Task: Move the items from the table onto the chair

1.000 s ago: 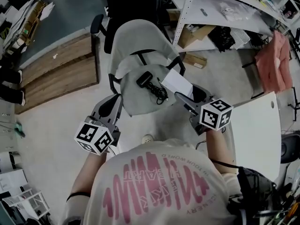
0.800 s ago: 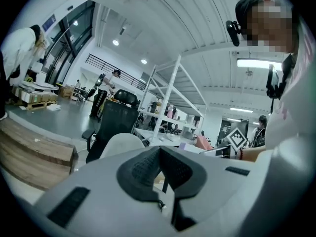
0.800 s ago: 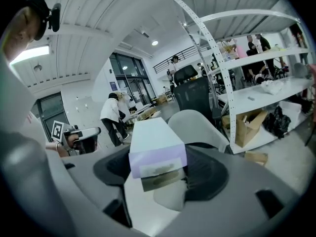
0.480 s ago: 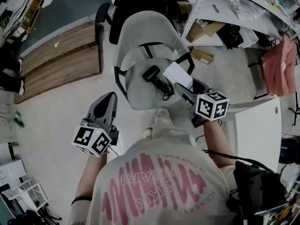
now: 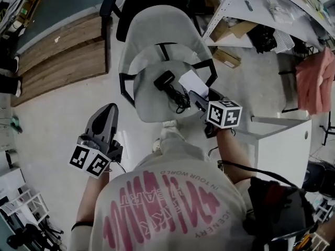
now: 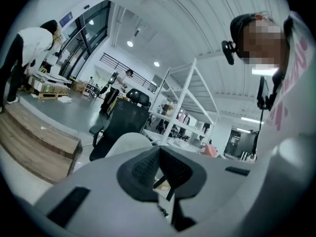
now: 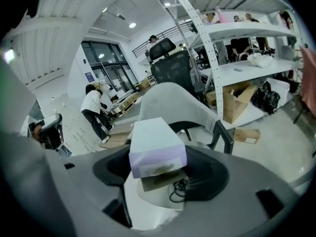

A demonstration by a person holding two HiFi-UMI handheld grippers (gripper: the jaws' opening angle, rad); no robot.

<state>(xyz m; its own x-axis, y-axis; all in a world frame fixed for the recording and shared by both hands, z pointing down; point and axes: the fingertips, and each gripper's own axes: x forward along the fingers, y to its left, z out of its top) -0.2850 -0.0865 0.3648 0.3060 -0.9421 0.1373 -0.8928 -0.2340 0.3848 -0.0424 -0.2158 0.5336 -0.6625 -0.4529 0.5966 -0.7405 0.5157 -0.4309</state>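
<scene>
Over the chair (image 5: 149, 109) seat, a white box (image 7: 155, 142) is clamped in the wide-set jaws of the right gripper (image 5: 196, 99), just beside a black corded device (image 5: 170, 87) already delivered. Placing is judged under way; setting down and release are called for. The left gripper (image 5: 107, 110) is seen shut, empty.

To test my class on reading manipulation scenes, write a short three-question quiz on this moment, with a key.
1. True or false: the left gripper carries something.
2. What does the right gripper hold? A) a white box B) a mug C) a towel
3. What lies on the chair seat?
Key: 1 false, its jaws are together with nothing between them; 2 A; 3 a black device with a cable.
</scene>
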